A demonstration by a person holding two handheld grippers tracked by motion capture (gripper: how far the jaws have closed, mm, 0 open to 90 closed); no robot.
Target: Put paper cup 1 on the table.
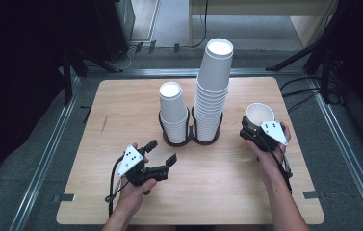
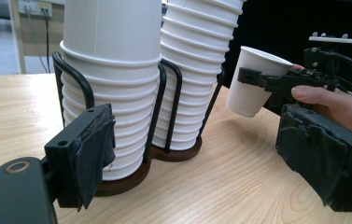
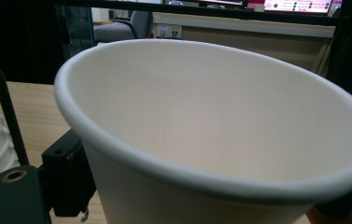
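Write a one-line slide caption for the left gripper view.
Open left gripper faces two stacks of paper cups in a wire holder; the right gripper holds one cup.

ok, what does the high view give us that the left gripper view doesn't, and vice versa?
High view: the whole wooden table, the tall cup stack's open top, the short stack's top, and the left tool seen from above, jaws apart with nothing between them.

Left gripper view: a side-on look showing the single paper cup held clear of the table, and the worn pads on its own jaws.

Both: the two stacks in the black wire holder, and the right tool holding that cup.
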